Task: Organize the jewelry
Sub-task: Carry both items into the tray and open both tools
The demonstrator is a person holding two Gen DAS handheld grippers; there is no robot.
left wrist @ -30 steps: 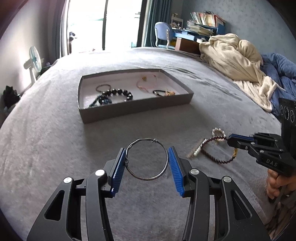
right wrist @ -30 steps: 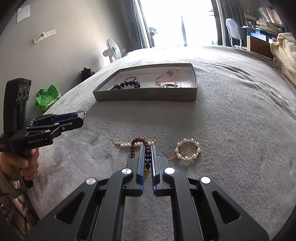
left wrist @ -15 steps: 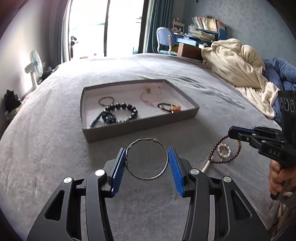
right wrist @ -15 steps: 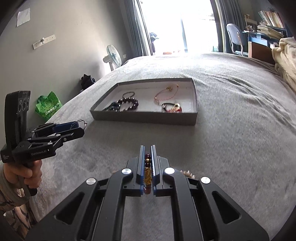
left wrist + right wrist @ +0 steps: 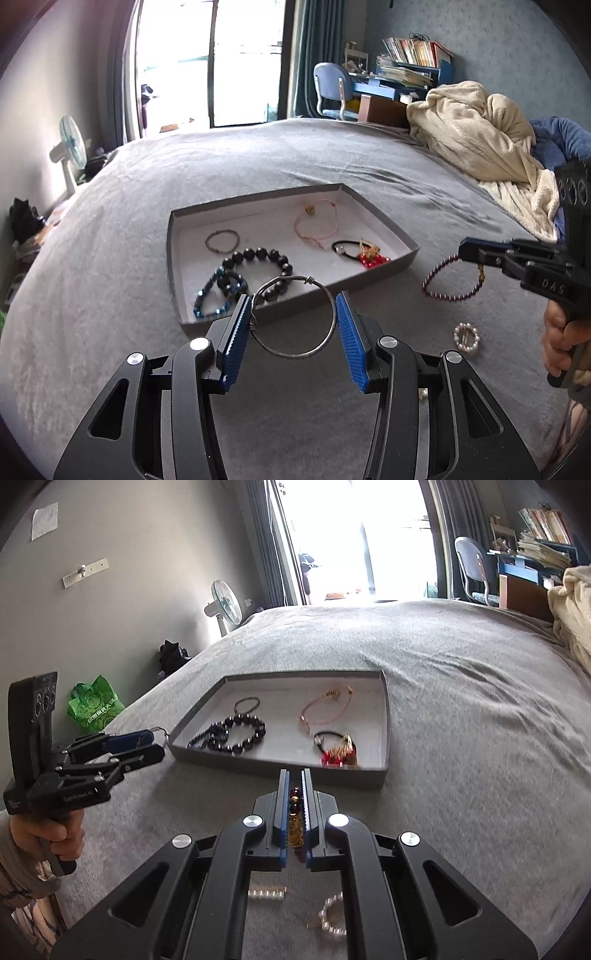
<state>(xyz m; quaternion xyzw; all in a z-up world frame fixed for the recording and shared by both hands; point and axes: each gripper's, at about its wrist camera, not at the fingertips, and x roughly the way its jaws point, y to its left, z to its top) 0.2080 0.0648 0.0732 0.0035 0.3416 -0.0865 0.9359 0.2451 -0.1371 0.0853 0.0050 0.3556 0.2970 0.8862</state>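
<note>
My left gripper (image 5: 293,317) is shut on a thin silver wire bangle (image 5: 294,318), held across its width just before the near wall of the grey tray (image 5: 406,254). My right gripper (image 5: 294,797) is shut on a dark red beaded bracelet (image 5: 294,808); in the left wrist view that bracelet (image 5: 448,278) dangles from the right gripper (image 5: 466,254) above the bed, right of the tray. The tray (image 5: 386,716) holds several bracelets: black beads (image 5: 258,264), blue beads (image 5: 218,291), a pink cord (image 5: 317,225) and a red-and-gold piece (image 5: 369,254).
A round pearl hair clip (image 5: 467,335) and a short pearl bar (image 5: 266,892) lie on the grey bedspread (image 5: 110,332) near me. A cream blanket (image 5: 476,136) is heaped at the far right. A fan (image 5: 223,607) stands beyond the bed's left edge.
Both grippers rose and moved toward the tray. The red bracelet came up off the bedspread and now hangs free; the pearl clip and bar stayed behind.
</note>
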